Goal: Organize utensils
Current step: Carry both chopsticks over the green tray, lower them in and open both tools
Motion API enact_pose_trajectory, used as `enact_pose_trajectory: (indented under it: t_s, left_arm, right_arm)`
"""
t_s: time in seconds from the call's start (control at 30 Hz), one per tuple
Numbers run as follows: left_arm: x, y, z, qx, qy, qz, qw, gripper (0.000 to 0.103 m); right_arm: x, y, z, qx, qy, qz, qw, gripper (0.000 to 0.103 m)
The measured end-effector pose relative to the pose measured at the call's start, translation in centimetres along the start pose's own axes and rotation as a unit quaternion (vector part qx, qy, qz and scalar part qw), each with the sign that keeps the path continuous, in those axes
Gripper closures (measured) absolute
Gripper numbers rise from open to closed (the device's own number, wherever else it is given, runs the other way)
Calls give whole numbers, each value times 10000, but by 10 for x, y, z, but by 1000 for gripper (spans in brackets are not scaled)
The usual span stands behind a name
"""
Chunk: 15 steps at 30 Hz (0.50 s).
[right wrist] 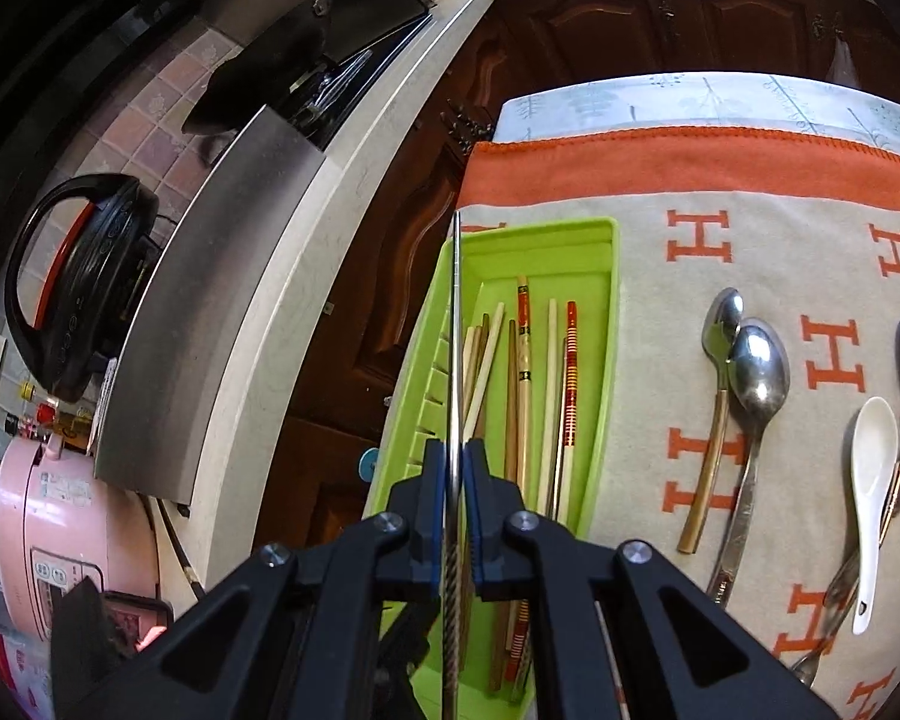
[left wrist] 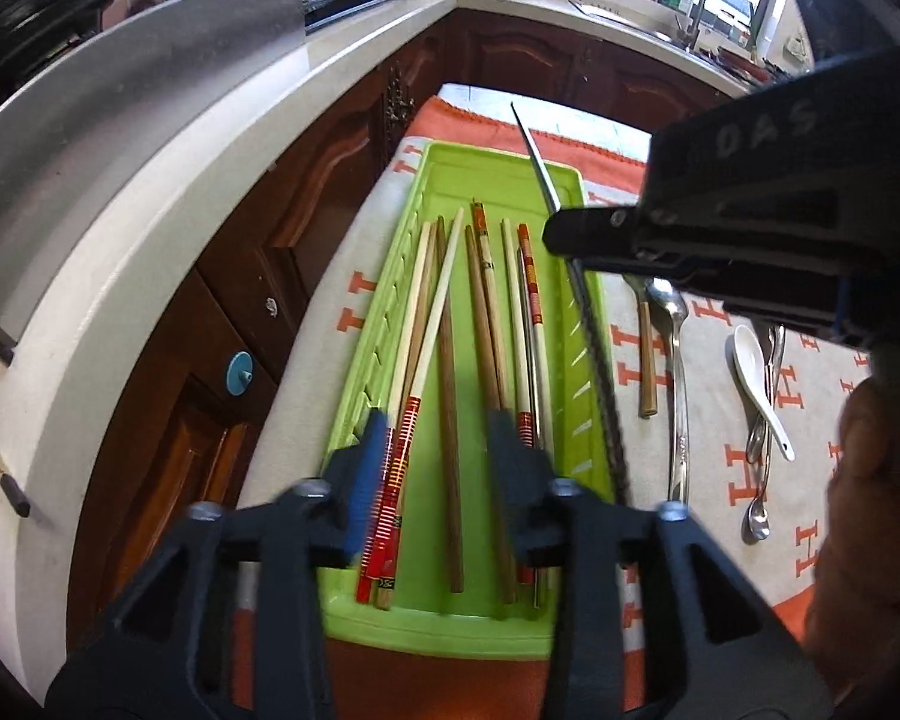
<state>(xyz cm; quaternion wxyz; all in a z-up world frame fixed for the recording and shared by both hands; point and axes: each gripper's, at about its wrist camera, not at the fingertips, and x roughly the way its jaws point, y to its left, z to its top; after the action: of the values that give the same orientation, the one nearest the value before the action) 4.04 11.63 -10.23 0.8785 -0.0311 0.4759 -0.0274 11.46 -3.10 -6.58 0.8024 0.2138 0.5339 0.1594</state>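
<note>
**Orange-and-cream cloth sets the stage for a utensil sort**

Orange "H" letters pattern the cream cloth [right wrist: 768, 228] covering a table beside dark wooden cabinets [left wrist: 306, 204] and a pale stone worktop [left wrist: 150, 228]. On the cloth lies a green tray [left wrist: 498, 180] filled with wooden and red-banded chopsticks [left wrist: 444, 324]. The right gripper [right wrist: 457, 468] pinches a metal chopstick [right wrist: 456, 324] between its blue pads, holding it above the tray. The left gripper [left wrist: 438, 438] hangs over the tray's near end, its tongs spread and holding nothing. Steel spoons [right wrist: 756, 372] and a white ceramic spoon [right wrist: 870, 480] lie on the cloth right of the tray. A black kettle [right wrist: 84, 282] and pink cooker [right wrist: 60, 522] stand on the worktop.
</note>
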Motion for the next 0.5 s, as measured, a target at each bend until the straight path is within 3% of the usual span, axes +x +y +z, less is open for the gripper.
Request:
enact_pose_trajectory:
  t_s: [0.27, 0.5]
  left_arm:
    - [-16, 0, 0, 3, -133, 13, 9999, 57]
    - [-29, -7, -1, 90, -245, -19, 9997, 57]
  right_arm:
    - [-6, -2, -12, -111, 76, 9, 9999, 91]
    - [-29, -5, -24, -381, -118, -74, 9992, 91]
